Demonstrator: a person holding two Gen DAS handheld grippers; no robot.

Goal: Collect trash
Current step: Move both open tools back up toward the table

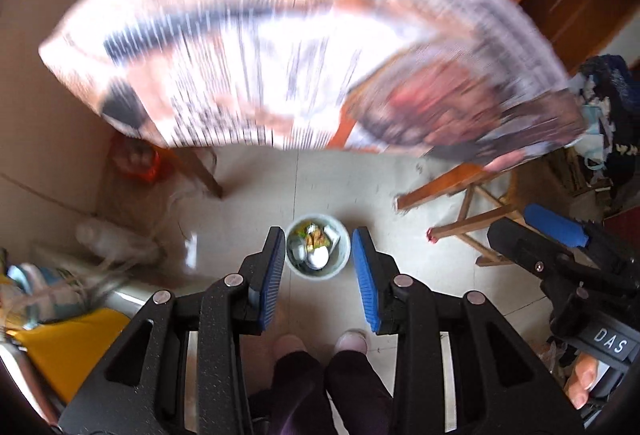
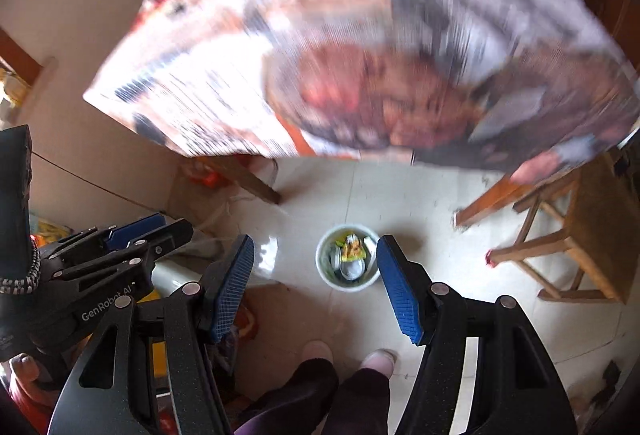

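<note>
1. Left gripper point(image 1: 318, 275): blue ribbed pads point(image 1: 269, 277) parted by a modest gap, nothing between them, nothing gripped. It points steeply down at the floor.
2. Right gripper point(image 2: 316, 285): pads point(image 2: 396, 289) spread wider than the left pair's, likewise empty, also aimed downward.
3. Trash bin point(image 1: 318, 251): small, round, pale-walled, standing on the tile floor point(image 1: 400, 171) far below. In the left wrist view it shows in the gap between the fingertips, centred. In the right wrist view the same bin point(image 2: 347, 258) sits inside the gap, close against the right-hand pad. No contact with either gripper.
4. Bin contents: yellow wrapper, something orange, silvery and white scraps; individual items too small to name.
5. Below the grippers: the person's two legs in dark trousers, pale shoes point(image 1: 352, 341) on the tile, standing just short of the bin.
6. Farther out: table under a printed cloth point(image 1: 280, 47), heavily blurred, filling the upper frame; a wooden table leg point(image 1: 200, 171) at left; a wooden stool point(image 1: 472, 219) at right.
7. Each gripper shows at the edge of the other's view, hand on its handle.
</note>
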